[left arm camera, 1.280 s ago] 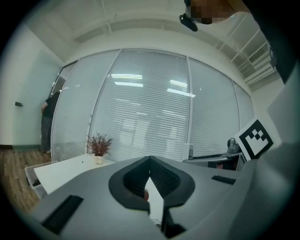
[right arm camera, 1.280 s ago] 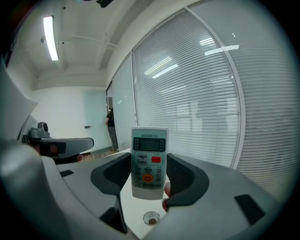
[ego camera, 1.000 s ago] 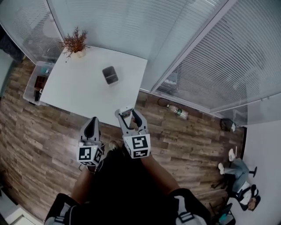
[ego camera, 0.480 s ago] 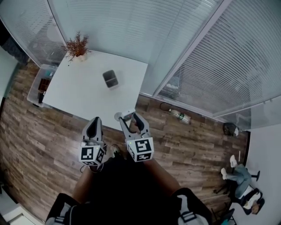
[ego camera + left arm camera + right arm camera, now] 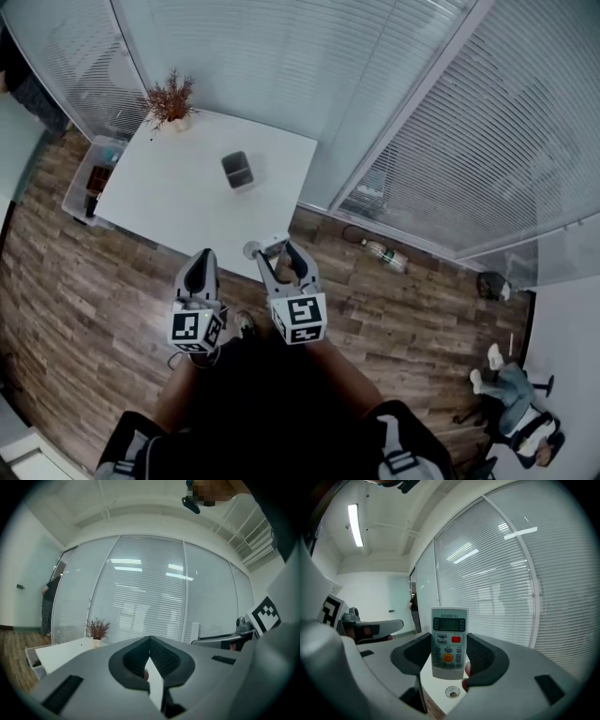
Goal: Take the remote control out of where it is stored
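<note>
Hardly anything has shifted since the earlier frames. Both grippers hang at almost the same spot in front of the person, and the seated figure at the lower right of the head view sits a little further down.

The remote control [image 5: 449, 641] stands upright in the air between the jaws of the right gripper [image 5: 450, 663]. It is clamped across its width on the two long edges of its lower half. Its display and top rows of buttons rise clear above the pads and face the camera.

It looks like a light, stiff plastic bar with a smooth shell. It likely needs little force, but it could slide or pivot if pinched too loosely or too near one end. The side edges seem the right place to hold it, since the pads stay off the buttons and the screen there.

The left gripper [image 5: 150, 640] is closed with nothing in it, its pads meeting at the tip, and it points level just beside the right one.

Beyond the jaws lies the white table [image 5: 169, 202]. A small dark holder [image 5: 236, 170] stands well apart from the remote and is probably its store. If so, the removal looks done.

A dried plant [image 5: 170, 97] stands at the far corner by the blinds, and a clear bin [image 5: 86, 178] sits on the floor beside the table.
</note>
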The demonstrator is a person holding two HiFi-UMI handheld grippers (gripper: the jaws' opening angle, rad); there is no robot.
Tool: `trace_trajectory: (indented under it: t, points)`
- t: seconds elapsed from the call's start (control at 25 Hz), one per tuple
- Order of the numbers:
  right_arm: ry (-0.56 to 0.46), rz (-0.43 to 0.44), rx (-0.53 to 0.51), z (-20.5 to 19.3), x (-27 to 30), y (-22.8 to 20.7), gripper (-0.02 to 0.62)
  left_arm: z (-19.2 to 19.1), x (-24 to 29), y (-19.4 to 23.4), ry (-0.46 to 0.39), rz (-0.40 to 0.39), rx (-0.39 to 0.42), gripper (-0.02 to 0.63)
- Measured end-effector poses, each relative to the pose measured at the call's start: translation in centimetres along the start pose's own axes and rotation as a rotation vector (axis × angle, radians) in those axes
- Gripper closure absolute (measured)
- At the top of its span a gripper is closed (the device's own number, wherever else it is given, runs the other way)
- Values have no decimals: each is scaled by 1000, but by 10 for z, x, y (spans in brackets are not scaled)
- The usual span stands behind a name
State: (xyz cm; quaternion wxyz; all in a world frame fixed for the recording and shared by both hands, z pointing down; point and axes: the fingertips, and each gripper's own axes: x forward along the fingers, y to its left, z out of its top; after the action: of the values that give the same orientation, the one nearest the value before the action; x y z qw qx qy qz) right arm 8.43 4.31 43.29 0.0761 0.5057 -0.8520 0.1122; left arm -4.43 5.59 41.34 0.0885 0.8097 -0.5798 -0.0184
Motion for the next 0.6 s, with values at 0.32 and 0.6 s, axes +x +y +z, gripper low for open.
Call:
trace_trajectory:
  t: [0.32,0.6]
  points:
    - [4,20,-10,-2,-3,8,359,3,-5,1,-13,17,-1,599]
    - [8,25,-17,-2,-5,15,359,3,-7,3,-15,17,-6,599]
